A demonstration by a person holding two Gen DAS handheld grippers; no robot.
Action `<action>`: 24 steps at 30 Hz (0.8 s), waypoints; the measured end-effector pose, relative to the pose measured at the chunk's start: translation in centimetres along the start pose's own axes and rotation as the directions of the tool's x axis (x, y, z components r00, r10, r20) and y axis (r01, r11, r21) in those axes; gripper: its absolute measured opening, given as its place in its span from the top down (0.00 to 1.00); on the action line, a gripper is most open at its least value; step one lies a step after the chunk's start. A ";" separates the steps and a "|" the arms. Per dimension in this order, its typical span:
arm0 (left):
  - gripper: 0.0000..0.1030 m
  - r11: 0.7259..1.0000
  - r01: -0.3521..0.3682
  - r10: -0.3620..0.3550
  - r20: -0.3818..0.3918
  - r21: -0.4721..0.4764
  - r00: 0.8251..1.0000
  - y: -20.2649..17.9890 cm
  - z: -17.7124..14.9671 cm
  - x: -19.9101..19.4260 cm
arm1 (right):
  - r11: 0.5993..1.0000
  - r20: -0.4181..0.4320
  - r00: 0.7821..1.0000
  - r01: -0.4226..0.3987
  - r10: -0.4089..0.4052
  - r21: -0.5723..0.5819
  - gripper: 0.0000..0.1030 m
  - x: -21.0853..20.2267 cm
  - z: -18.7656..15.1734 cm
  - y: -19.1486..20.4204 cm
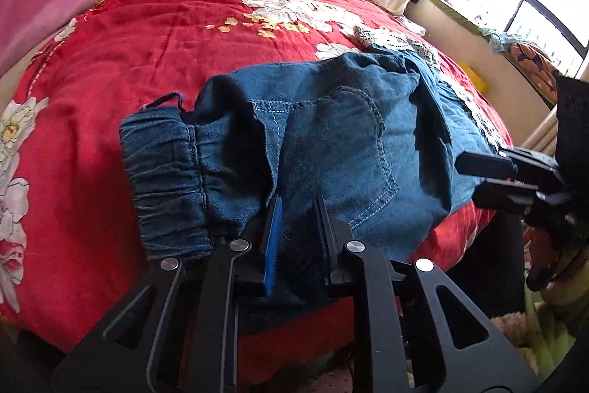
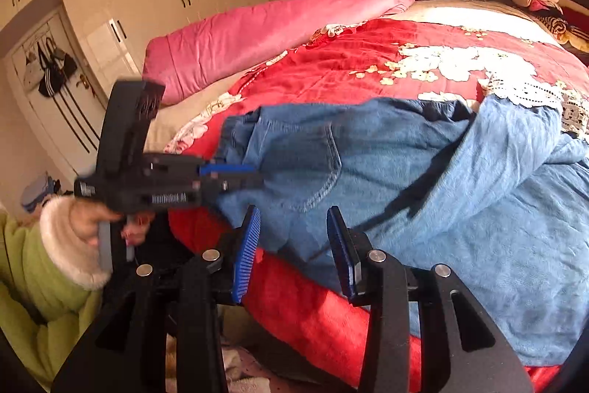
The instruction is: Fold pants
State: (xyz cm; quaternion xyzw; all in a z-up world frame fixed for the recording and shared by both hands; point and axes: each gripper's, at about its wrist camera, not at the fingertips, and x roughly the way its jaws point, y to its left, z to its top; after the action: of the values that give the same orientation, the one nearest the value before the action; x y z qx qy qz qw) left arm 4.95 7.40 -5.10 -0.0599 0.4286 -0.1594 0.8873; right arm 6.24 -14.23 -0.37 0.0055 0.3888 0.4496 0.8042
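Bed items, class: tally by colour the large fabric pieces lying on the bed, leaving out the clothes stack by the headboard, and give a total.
Blue: 1, denim pants
Red: 1, floral bedspread
Pink: 1, rolled quilt
Total: 3

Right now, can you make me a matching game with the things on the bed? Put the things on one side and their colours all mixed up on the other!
Things:
1. pants
2. bedspread
3. rolled quilt
4. sleeve

Colours:
A. pink
B. green with a white fluffy cuff
C. blue denim
D. red with white flowers

Pairs: 1-C, 2-D, 3-A, 4-B
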 end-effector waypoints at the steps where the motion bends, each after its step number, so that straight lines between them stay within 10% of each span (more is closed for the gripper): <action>1: 0.89 1.000 -0.001 0.001 0.005 0.002 1.000 0.0 0.0 -0.1 | 1.000 -0.016 1.000 0.011 -0.010 0.008 0.64 0.6 0.1 -0.1; 5: 0.89 1.000 0.020 -0.020 0.006 -0.016 1.000 0.5 0.1 0.4 | 0.990 -0.162 0.982 0.116 -0.101 0.081 0.66 4.0 -1.0 -2.0; 10: 0.89 1.000 0.014 -0.014 0.019 -0.006 1.000 0.3 0.0 1.0 | 0.988 -0.149 0.984 0.109 -0.092 0.109 0.67 4.7 -1.6 -2.6; 15: 0.87 0.999 0.039 -0.038 0.078 -0.005 0.996 -0.2 0.3 -0.4 | 0.988 -0.082 0.996 0.034 -0.022 0.153 0.65 2.2 -0.9 -3.3; 24: 0.55 0.991 0.057 -0.077 0.172 0.118 0.982 -5.6 3.4 -5.1 | 0.963 0.084 0.984 0.132 -0.155 0.237 0.59 -5.6 -0.1 -6.5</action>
State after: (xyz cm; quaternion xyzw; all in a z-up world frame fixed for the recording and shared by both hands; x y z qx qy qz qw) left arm 3.31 3.74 2.19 -0.0379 0.3364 -0.2071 0.9179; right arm 9.25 -22.21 0.71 0.0936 0.3961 0.3410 0.8474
